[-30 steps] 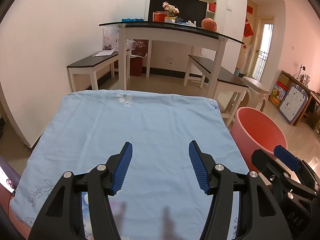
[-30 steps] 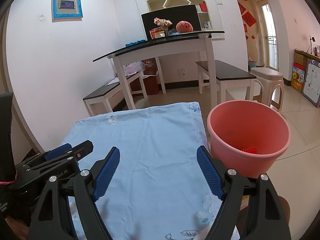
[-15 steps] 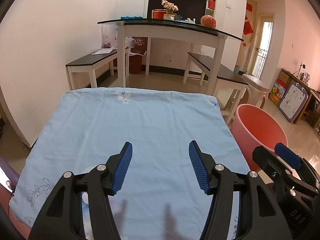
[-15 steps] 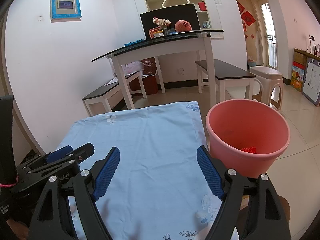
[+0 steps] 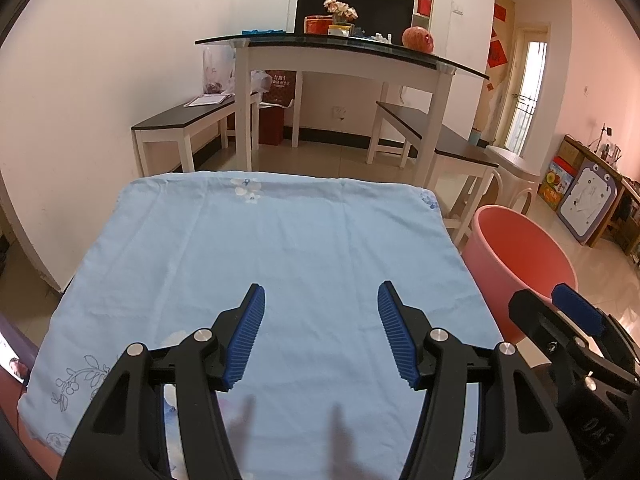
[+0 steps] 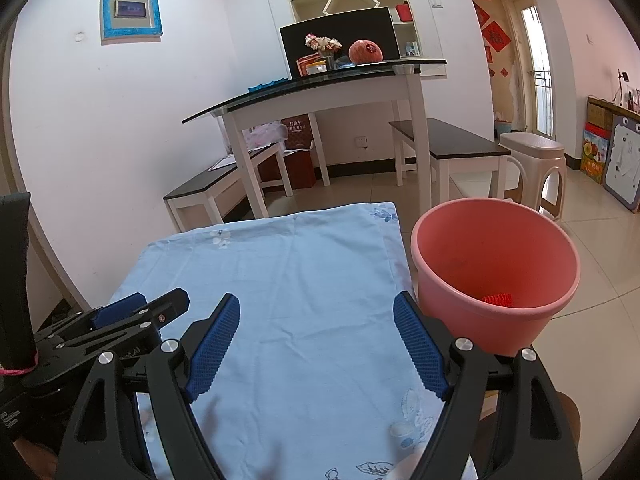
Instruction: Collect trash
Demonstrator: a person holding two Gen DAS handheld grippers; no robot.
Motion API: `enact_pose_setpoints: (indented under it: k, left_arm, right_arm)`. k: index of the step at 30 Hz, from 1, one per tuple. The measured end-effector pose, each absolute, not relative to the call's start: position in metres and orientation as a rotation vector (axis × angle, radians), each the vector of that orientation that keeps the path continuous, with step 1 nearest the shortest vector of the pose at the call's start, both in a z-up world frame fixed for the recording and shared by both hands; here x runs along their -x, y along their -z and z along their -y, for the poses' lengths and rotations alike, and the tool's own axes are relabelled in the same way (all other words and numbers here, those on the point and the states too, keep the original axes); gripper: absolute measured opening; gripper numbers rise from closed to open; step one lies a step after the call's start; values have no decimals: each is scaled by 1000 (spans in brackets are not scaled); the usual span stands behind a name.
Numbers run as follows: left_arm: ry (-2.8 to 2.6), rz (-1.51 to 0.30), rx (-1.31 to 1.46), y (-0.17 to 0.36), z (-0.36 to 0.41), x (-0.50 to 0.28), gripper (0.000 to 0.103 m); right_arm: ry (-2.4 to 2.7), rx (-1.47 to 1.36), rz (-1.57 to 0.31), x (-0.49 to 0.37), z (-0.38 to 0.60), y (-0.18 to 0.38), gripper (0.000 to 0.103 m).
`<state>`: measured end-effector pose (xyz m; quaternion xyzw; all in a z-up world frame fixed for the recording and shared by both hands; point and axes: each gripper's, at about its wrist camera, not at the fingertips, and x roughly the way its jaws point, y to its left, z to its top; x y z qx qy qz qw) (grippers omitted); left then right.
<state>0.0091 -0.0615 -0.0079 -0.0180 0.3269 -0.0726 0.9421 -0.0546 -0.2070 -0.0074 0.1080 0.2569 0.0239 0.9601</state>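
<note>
A pink bucket stands on the floor at the right edge of a small table covered with a light blue cloth. A small red ridged piece lies inside the bucket near its front wall. My left gripper hovers open over the near part of the cloth, nothing between its blue pads. My right gripper is also open and holds nothing, above the cloth just left of the bucket. Each gripper shows in the other's view: the right one, the left one. The cloth bears no loose item.
Beyond the cloth stands a white glass-topped table with flowers, a red fruit and boxes, flanked by two dark-topped benches. A plastic stool sits behind the bucket. Boxes and a drawing board line the right wall.
The view in both wrist cameras has shifted only slightly; the far table appears a little lower in the left view. Both grippers stay open and hold nothing.
</note>
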Motion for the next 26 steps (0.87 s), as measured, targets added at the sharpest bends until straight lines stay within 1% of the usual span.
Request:
enact_pose_setpoints:
  k: [8,13,26]
  left_arm:
    - [147,-674,34,10,62,-11,59]
    - [149,-731,54,17,61,-16,59]
    - [110,-739,78,19,53,-17,59]
  right_arm:
    - [-49,-216,-525,53,208,9,78]
    - [-47,-213,-531,52,206,9,78]
    - [-48,-210,-542,48,203,12,78]
